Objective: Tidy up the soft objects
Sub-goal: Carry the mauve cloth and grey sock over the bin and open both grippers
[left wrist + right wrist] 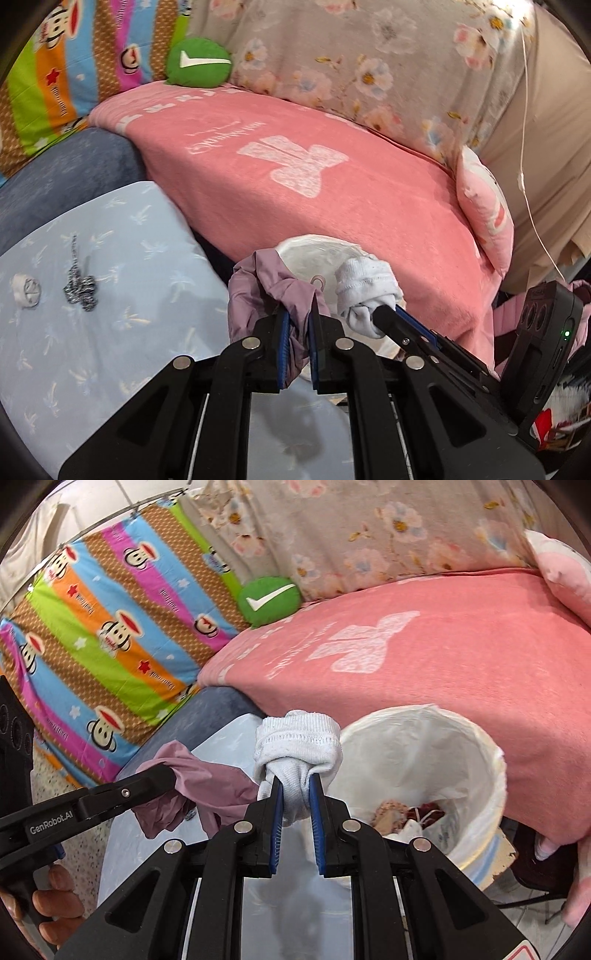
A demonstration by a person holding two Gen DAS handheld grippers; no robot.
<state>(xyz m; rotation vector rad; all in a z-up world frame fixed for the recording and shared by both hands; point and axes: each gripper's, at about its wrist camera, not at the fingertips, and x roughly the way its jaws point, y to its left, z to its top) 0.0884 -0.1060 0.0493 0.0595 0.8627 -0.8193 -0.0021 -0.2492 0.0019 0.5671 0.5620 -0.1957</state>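
left gripper [299,325] clamped on mauve cloth [251,291] | right gripper [296,794] clamped on sock [297,746] | both judged light, limp; best pinched at bunched folds | bin [476,746] near

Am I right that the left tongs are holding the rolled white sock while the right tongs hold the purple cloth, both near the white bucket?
Not quite: they are swapped. The left wrist view shows the left tongs gripping the purple cloth; the right tongs hold the rolled white sock, both near the white bucket.
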